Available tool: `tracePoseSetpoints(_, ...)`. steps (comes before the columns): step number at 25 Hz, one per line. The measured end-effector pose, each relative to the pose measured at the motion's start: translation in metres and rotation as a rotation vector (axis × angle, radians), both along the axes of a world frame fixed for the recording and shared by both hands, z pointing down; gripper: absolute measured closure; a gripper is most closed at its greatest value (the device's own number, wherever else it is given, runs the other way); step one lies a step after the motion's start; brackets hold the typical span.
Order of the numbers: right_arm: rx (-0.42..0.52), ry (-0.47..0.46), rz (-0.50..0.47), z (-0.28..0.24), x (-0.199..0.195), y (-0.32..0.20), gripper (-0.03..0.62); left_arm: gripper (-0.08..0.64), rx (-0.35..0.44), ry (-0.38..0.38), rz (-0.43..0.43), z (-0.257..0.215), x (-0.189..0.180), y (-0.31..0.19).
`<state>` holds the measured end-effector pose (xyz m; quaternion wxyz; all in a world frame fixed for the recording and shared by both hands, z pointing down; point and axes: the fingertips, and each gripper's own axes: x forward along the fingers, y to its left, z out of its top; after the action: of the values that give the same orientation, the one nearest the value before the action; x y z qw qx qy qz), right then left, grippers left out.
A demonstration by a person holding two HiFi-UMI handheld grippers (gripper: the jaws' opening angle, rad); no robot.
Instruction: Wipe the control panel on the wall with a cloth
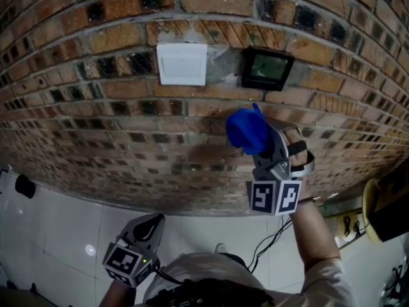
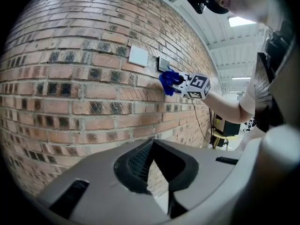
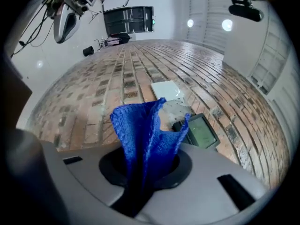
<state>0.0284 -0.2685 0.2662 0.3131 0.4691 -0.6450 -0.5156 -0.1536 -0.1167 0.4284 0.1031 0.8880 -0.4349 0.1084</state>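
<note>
The control panel (image 1: 266, 68) is a small black box with a greenish screen, fixed to the brick wall right of a white switch plate (image 1: 182, 63). My right gripper (image 1: 257, 141) is shut on a bunched blue cloth (image 1: 248, 132), held just below the panel and a little to its left, close to the bricks. In the right gripper view the cloth (image 3: 140, 130) stands up from the jaws, partly covering the panel (image 3: 200, 131). My left gripper (image 1: 148, 228) hangs low near my body, away from the wall fixtures, jaws together with nothing in them.
The brick wall (image 1: 96, 126) fills the view and meets white floor tiles (image 1: 64, 222). A yellow and black object (image 1: 383, 206) sits at the far right, with cables (image 1: 275, 235) trailing below my right arm. A small dark object (image 1: 25, 186) lies at the left.
</note>
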Motion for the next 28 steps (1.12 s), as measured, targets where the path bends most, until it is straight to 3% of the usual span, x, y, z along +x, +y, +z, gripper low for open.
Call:
tracePoseSetpoints(7, -0.240, -0.252, 0.041, 0.074, -0.008, 0.084, 0.503, 0.559, -0.015, -0.002, 0.055, 0.013, -0.028, 0.021)
tracePoseSetpoints(14, -0.459, -0.513, 0.014, 0.127, -0.002, 0.172, 0.503, 0.558, -0.035, -0.009, 0.024, 0.026, -0.040, 0.041)
tracePoseSetpoints(17, -0.530, -0.626, -0.038, 0.137, 0.005, 0.205, 0.503, 0.558, -0.025, -0.007, 0.009, 0.020, -0.030, 0.054)
tracePoseSetpoints(21, -0.596, -0.867, -0.044, 0.137, 0.040, 0.254, 0.503, 0.559, -0.002, -0.006, -0.012, 0.006, -0.004, 0.078)
tracePoseSetpoints(28, -0.660, -0.932, -0.073, 0.137, 0.113, 0.337, 0.503, 0.560, 0.027, 0.037, -0.077, -0.022, 0.054, 0.140)
